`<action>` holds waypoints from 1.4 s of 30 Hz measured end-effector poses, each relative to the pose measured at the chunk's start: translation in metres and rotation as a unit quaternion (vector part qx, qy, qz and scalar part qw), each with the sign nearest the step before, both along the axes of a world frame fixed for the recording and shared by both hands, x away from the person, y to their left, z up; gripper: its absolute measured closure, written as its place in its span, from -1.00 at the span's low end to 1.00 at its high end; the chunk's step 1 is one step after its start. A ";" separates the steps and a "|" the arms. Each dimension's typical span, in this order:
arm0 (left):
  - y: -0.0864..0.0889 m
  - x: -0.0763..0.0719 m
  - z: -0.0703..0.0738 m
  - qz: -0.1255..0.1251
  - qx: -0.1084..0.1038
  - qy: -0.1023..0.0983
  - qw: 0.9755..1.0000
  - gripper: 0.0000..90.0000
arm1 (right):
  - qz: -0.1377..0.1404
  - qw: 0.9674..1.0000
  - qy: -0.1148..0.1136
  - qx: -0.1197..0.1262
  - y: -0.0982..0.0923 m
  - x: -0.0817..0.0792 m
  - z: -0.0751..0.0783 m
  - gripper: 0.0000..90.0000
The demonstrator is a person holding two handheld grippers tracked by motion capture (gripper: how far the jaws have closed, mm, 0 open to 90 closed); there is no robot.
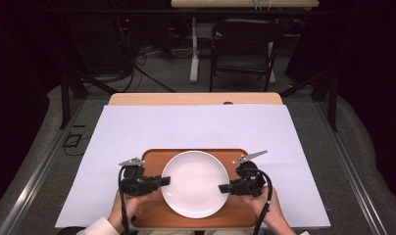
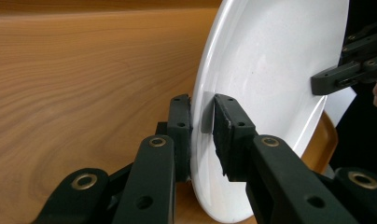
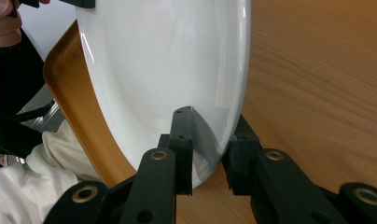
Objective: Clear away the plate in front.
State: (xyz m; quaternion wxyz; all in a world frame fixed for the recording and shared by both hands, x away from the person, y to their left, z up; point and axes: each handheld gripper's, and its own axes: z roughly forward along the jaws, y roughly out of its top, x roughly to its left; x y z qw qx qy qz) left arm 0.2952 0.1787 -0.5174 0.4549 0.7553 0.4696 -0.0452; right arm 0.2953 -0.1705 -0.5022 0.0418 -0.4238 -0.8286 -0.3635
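Setting: dark room, white-covered table (image 1: 196, 122), folding chair (image 1: 245, 49) beyond.
Plate position: white plate (image 1: 195, 183) over the middle of a wooden tray (image 1: 152, 215); whether it rests on it cannot be told.
Left gripper (image 1: 164, 181): jaws narrow, pinching the plate's left rim, one jaw above and one below.
Right gripper (image 1: 224, 188): jaws narrow, clamped on the right rim.
Risk: glazed rim may slip from the pads; uneven hands would tilt the plate.
Clearance: tray margin slim at both sides; broad white surface ahead.
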 end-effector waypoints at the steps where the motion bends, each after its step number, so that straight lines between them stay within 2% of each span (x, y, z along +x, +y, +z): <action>1: 0.000 0.000 0.000 0.000 0.001 0.001 1.000 0.71 | 0.000 1.000 0.000 -0.001 0.000 0.000 0.000 0.68; 4: 0.000 0.000 -0.001 0.001 0.003 0.001 1.000 0.71 | 0.001 1.000 0.000 -0.003 0.001 0.000 0.000 0.67; 9: 0.000 0.002 -0.004 0.003 0.008 0.012 1.000 0.70 | 0.001 1.000 0.002 -0.008 0.003 0.002 -0.004 0.63; 19: -0.003 0.002 -0.006 0.001 0.022 0.004 1.000 0.67 | 0.004 1.000 -0.006 -0.027 0.006 0.002 -0.005 0.56; 34: -0.008 0.004 -0.011 -0.006 0.047 0.012 0.999 0.60 | 0.008 0.999 0.000 -0.053 0.011 0.004 -0.010 0.42; 42: -0.010 0.006 -0.013 -0.006 0.050 0.019 0.999 0.58 | 0.014 0.998 0.008 -0.063 0.012 0.007 -0.015 0.35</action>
